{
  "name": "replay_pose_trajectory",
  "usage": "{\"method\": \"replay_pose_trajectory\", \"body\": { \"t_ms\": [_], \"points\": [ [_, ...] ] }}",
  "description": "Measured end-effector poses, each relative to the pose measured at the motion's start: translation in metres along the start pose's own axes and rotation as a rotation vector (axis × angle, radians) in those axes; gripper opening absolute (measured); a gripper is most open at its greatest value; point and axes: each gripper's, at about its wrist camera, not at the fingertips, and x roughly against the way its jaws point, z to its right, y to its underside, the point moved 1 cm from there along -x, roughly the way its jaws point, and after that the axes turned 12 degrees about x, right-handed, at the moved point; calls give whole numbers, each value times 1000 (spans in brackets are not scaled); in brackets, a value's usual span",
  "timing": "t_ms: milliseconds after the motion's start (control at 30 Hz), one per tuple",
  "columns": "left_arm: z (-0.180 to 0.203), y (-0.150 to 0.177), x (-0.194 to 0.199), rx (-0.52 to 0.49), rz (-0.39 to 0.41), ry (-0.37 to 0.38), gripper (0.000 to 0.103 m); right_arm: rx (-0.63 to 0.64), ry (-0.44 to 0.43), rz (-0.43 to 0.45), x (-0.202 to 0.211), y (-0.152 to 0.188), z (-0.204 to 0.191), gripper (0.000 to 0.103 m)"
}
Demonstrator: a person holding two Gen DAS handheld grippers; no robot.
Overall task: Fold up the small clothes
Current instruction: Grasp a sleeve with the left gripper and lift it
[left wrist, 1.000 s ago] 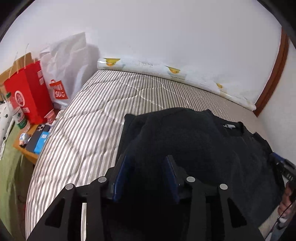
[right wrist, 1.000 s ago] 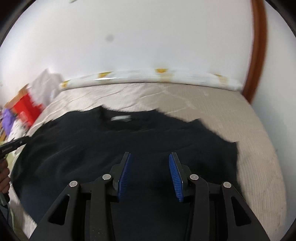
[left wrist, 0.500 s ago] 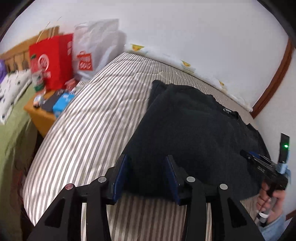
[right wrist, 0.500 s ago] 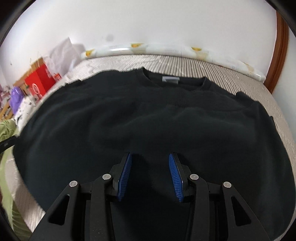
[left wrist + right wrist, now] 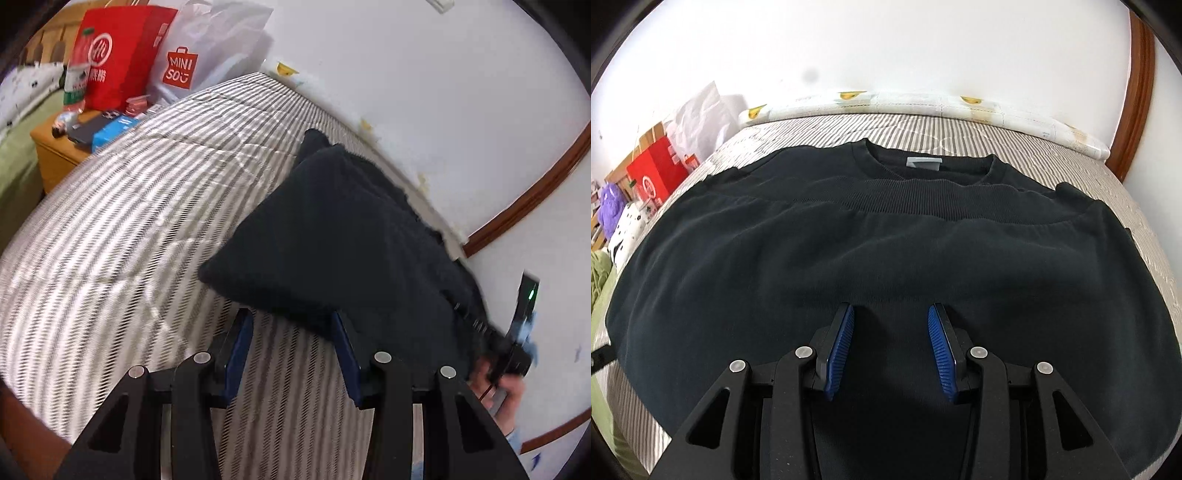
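The left gripper [image 5: 291, 332] is pulled back off the black sweatshirt [image 5: 886, 258], now lying just ahead-right, both grippers open and empty.

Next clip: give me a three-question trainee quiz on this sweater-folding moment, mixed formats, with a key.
1. True or false: the left gripper is clamped on the black knit sweater.
2. Multiple choice: where does the sweater's ribbed hem band lie? A) hanging off the bed's near edge B) folded up just below the neckline label C) under the red paper bag
3. Fill in: the sweater lies on a grey-and-white ______ mattress cover.

Key: 1 false, both grippers, including the right gripper, are open; 2 B; 3 striped.
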Motion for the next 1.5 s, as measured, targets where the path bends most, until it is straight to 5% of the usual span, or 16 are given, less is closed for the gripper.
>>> {"method": "replay_pose_trajectory", "body": {
  "t_ms": [267,633,900,1233,1500],
  "points": [
    [5,-4,-17,61,28,82,46,43,0,29,30,28,-8,42],
    [24,-9,-31,13,70,13,45,75,-37,35,61,70,-22,42],
    [31,-12,-21,15,96,-24,24,67,-100,56,83,83,-11,42],
    [100,-15,6,-160,179,24,15,-84,-15,124,112,78,58,42],
    [200,8,-3,-393,169,94,13,-187,138,115,126,85,127,42]
  ]
}}
